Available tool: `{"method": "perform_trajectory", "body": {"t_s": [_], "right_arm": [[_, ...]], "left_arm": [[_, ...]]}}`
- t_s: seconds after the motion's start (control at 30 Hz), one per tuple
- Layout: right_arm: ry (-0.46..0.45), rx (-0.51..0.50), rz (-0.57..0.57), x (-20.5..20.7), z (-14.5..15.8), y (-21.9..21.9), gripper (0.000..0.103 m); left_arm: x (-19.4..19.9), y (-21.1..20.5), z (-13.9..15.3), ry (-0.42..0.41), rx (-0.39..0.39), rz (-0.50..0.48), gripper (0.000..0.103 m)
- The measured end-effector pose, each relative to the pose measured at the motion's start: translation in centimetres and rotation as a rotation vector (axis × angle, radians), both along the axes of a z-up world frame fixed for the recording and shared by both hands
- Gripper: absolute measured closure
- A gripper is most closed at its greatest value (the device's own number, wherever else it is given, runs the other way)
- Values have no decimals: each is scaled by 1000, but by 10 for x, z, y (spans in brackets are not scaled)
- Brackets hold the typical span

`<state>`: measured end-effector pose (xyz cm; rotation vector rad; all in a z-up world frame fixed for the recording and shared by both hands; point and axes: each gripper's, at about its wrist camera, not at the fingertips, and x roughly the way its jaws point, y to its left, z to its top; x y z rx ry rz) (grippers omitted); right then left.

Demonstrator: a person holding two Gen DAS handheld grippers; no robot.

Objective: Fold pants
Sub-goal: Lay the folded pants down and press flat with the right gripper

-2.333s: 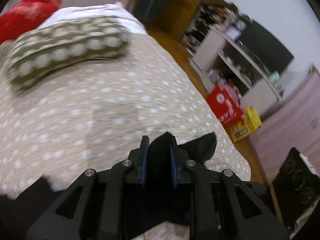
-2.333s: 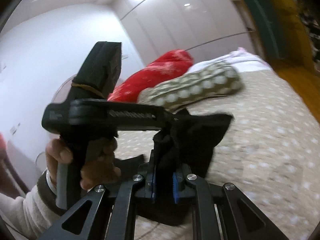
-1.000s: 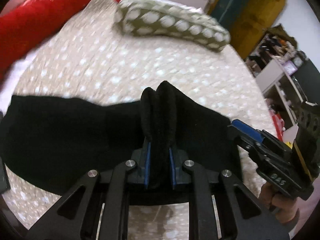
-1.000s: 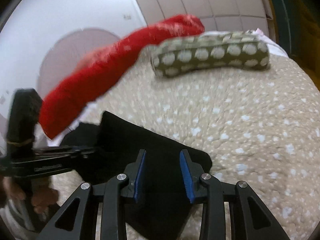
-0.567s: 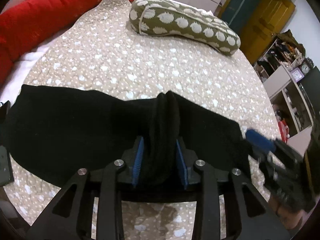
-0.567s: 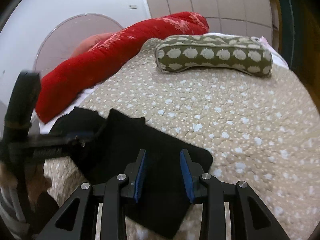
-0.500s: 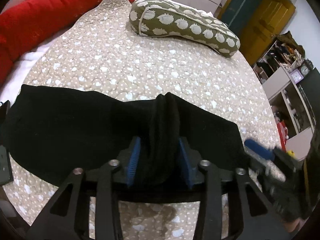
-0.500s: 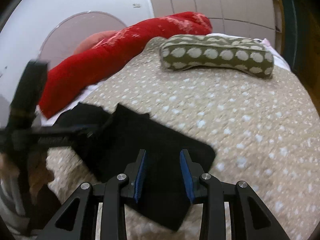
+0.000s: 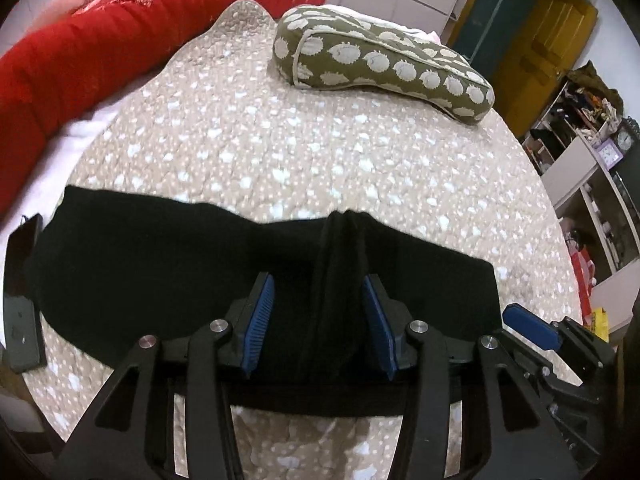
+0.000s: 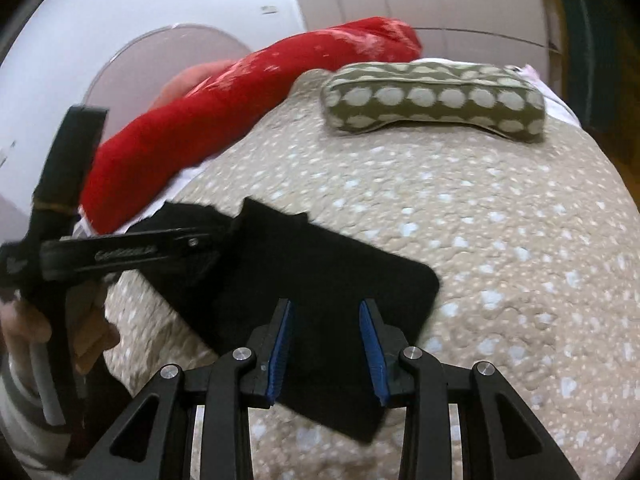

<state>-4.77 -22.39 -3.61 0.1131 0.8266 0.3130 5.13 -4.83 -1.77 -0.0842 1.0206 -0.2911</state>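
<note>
Count on the bed (image 9: 320,152): one pair of black pants (image 9: 160,264), one olive spotted pillow (image 9: 380,68), one red quilt (image 9: 100,40), one dark flat device (image 9: 20,300) at the edge. Two tongs: left (image 9: 318,322), right (image 10: 326,348).

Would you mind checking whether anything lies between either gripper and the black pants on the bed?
Nothing visible does. The left gripper stands open around a raised ridge of the pants, and the right gripper is open directly over their end. The spotted pillow and red blanket lie well beyond.
</note>
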Motion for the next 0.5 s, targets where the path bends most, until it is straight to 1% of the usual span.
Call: {"method": "perform_trajectory", "body": {"t_s": [0.07,0.17,0.2,0.23,0.3,0.33,0.37,0.5], "right_arm": [[10,10,-1,4,-2,-1,70],[15,-9,14,10,-5,6,70],[19,-6,23,13,-8,10,70],[29,2,35,17,-13,15,70],[77,13,48,27,-28,22,69],[70,19,48,28,-30,24,69],[60,29,48,28,-30,24,68],[82,46,44,28,-20,22,68]], "left_arm": [[6,-2,-5,4,10,11,58],[12,0,-16,30,8,28,56],[13,1,-20,35,1,30,53],[14,1,-23,35,1,35,47],[14,2,-26,33,-3,38,45],[15,2,-28,35,-5,38,45],[15,3,-28,36,-9,39,45],[14,4,-27,34,-16,33,45]]}}
